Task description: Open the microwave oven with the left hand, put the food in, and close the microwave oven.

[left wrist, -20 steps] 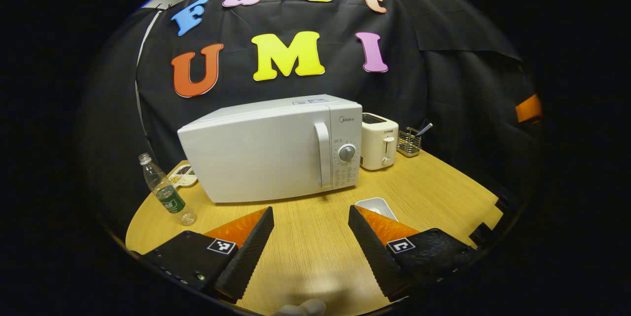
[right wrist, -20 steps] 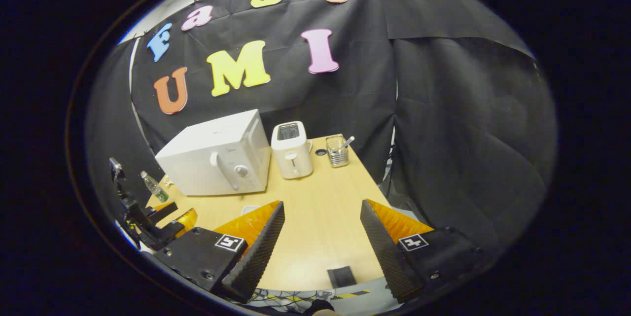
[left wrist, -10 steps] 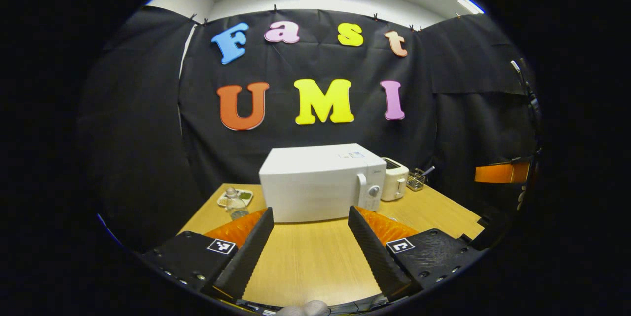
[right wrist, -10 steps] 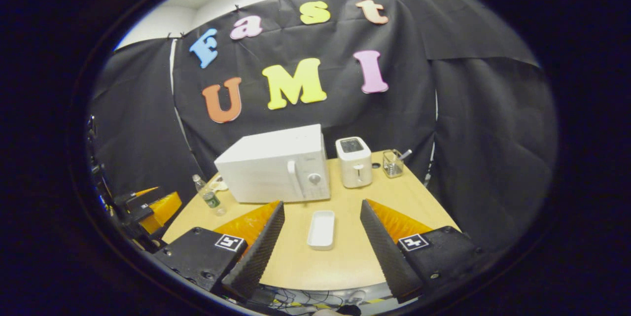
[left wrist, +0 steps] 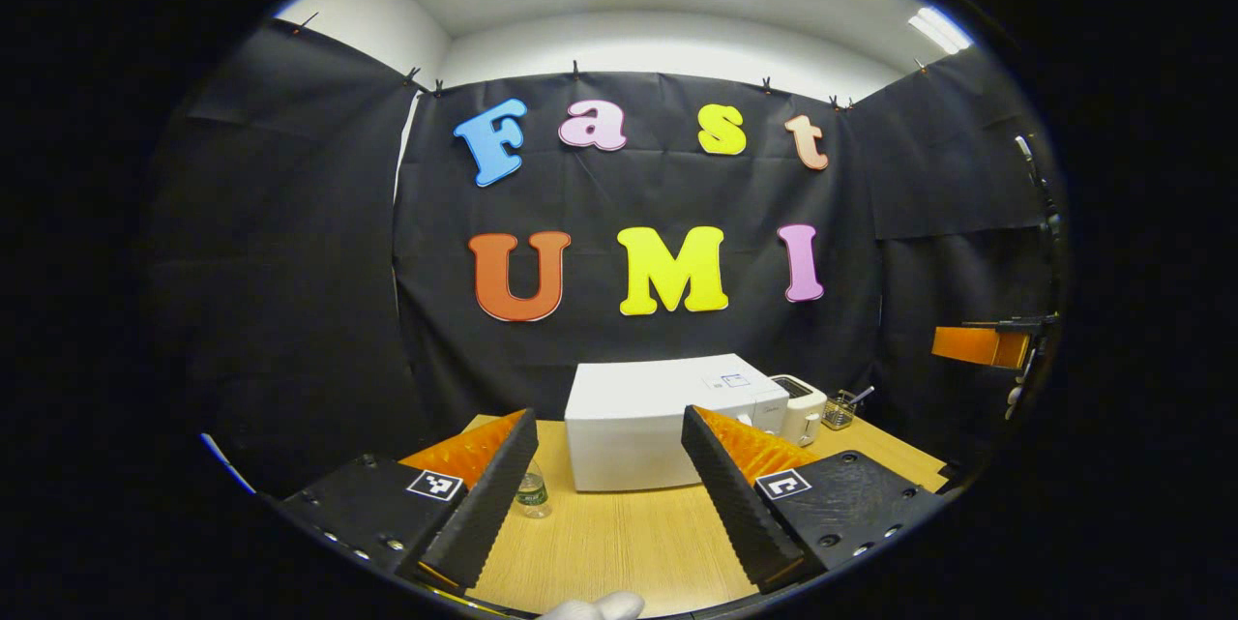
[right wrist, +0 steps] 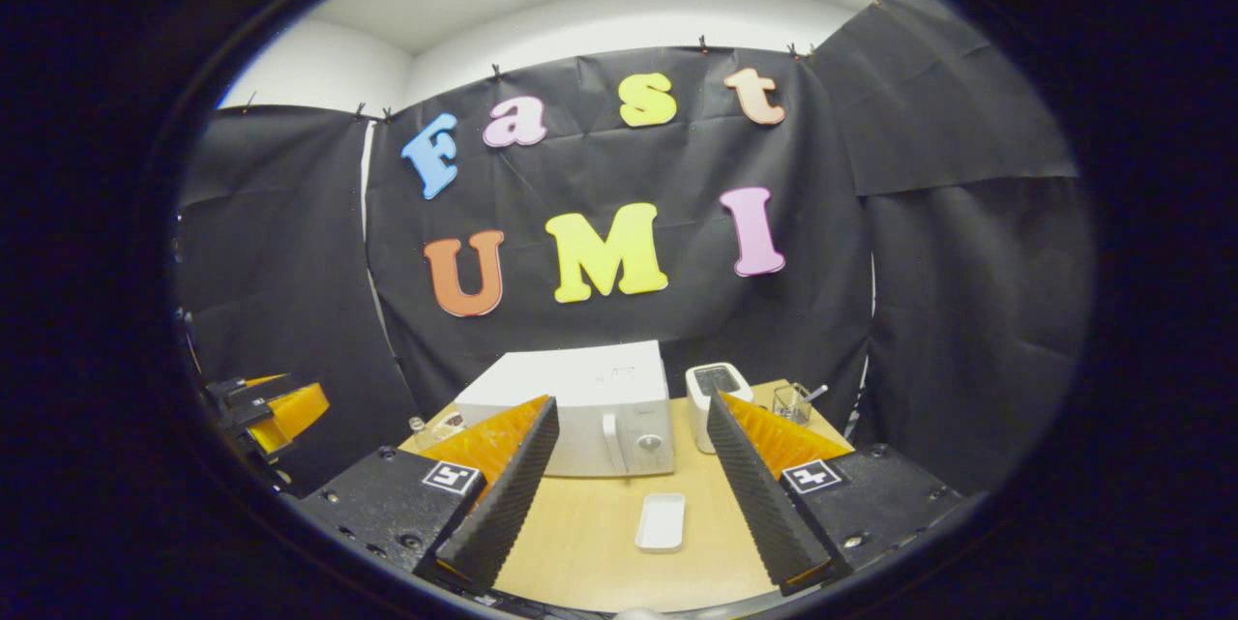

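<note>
Right gripper view: both grippers' jaws spread, microwave [right wrist: 590, 407] door closed, white dish [right wrist: 662, 521] on table [right wrist: 590, 552].

Smooth white microwave [right wrist: 590, 407], wood-grain table [right wrist: 600, 543], clear plastic bottle [left wrist: 531, 492], glossy white dish [right wrist: 662, 521]

The microwave oven [right wrist: 580, 412] is a white box standing upright on the wooden bench [right wrist: 600, 543], its door shut, with a vertical white handle [right wrist: 610, 442] and a round dial [right wrist: 649, 443] at the right end of its front. In the left gripper view the microwave oven [left wrist: 648, 422] shows its plain white door face. In front of the oven, toward its dial end and well apart from it, a shallow white rectangular dish [right wrist: 662, 521] lies flat on the bench (its contents cannot be made out).
</note>
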The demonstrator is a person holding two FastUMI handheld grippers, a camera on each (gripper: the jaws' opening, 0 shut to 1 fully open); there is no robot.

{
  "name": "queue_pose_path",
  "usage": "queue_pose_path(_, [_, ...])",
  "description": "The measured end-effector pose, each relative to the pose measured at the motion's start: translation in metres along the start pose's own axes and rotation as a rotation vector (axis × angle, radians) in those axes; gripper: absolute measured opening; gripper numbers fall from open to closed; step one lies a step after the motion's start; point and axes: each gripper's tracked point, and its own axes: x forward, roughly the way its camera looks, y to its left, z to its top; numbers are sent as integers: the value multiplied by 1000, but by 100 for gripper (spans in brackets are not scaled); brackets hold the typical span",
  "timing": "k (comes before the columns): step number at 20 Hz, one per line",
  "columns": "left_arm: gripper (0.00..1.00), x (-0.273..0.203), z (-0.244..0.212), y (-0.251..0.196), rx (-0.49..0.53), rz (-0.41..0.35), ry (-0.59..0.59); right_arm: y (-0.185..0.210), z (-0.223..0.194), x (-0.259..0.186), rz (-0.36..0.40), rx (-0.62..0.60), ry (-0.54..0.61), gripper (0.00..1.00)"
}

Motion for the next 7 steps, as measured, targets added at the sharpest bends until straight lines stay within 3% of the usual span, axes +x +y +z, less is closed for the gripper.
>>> queue_pose_path(1, [94,1,3,-1,-5,-2,-6,1,3,2,5,-5,-5,99])
queue_pose_path(5, [94,6,10,0,-8,23,-2,3,10,11,26,2,-6,99])
queue_pose_path(6, [94,8,12,-2,-9,24,1,1,12,14,26,-2,-2,99])
queue_pose_path(7, [94,11,11,-2,-11,32,10,-1,13,15,25,-8,-2,91])
